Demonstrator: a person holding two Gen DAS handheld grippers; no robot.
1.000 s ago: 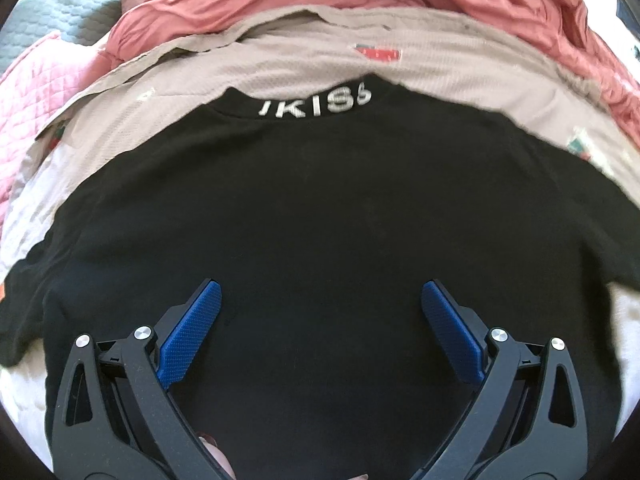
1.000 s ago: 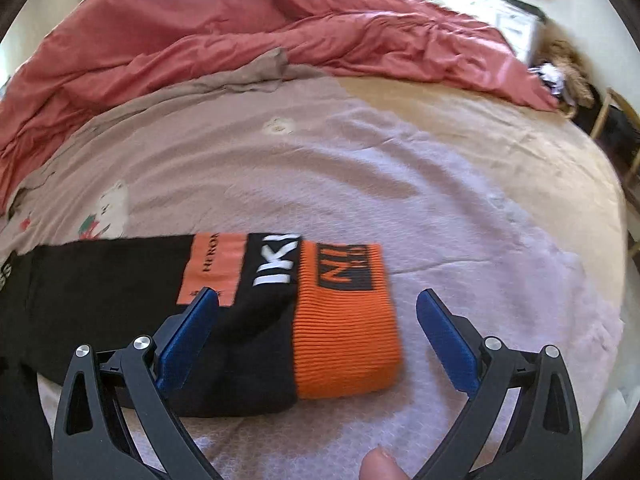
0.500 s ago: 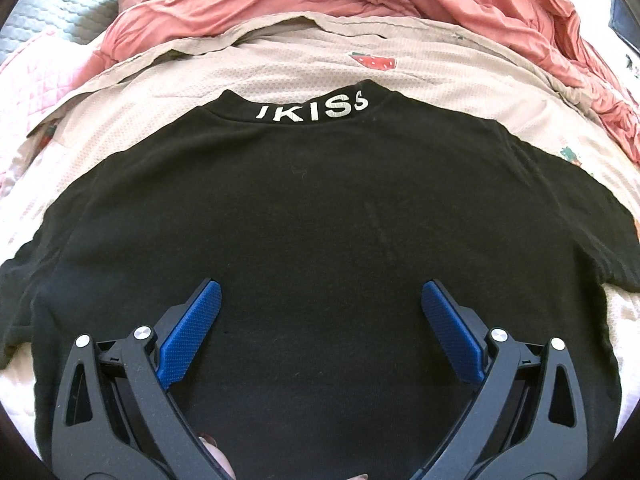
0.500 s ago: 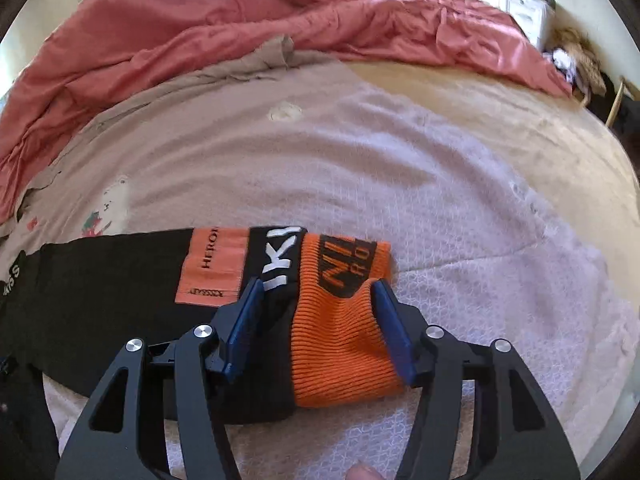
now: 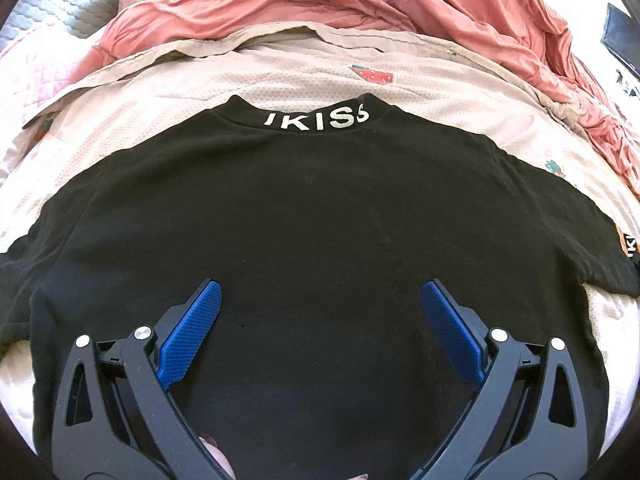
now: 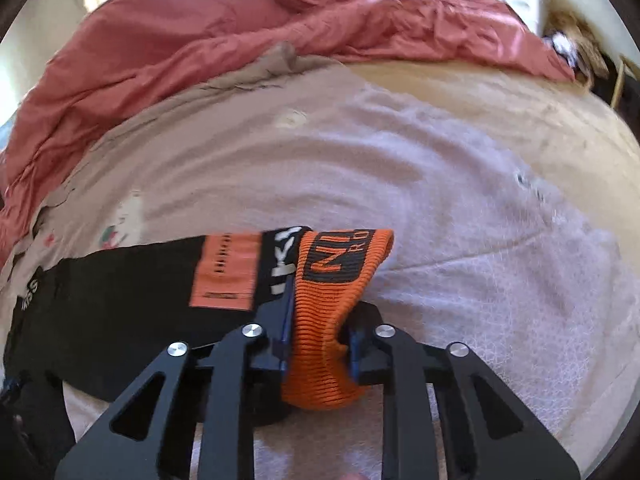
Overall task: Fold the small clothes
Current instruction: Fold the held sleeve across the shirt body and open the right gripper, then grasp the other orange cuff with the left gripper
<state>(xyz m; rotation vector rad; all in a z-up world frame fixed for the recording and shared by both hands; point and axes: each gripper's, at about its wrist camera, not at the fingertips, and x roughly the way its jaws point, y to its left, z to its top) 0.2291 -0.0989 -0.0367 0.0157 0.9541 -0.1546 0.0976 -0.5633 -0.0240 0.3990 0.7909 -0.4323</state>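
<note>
The black top (image 5: 320,240) lies flat and spread on the bed sheet (image 5: 200,88), collar away from us, and its right sleeve ends in an orange ribbed cuff (image 6: 328,320). The right gripper (image 6: 316,344) is closing on that cuff now, and the knit is bunching between its pads. Best to take a firm bite on the thick rib, I'd say, then lift gently so the soft jersey follows without dragging. The left gripper (image 5: 320,320) hovers wide open over the body, holding nothing; it could pin the cloth. Behind lies the crumpled pink duvet (image 6: 240,40), well apart.
</note>
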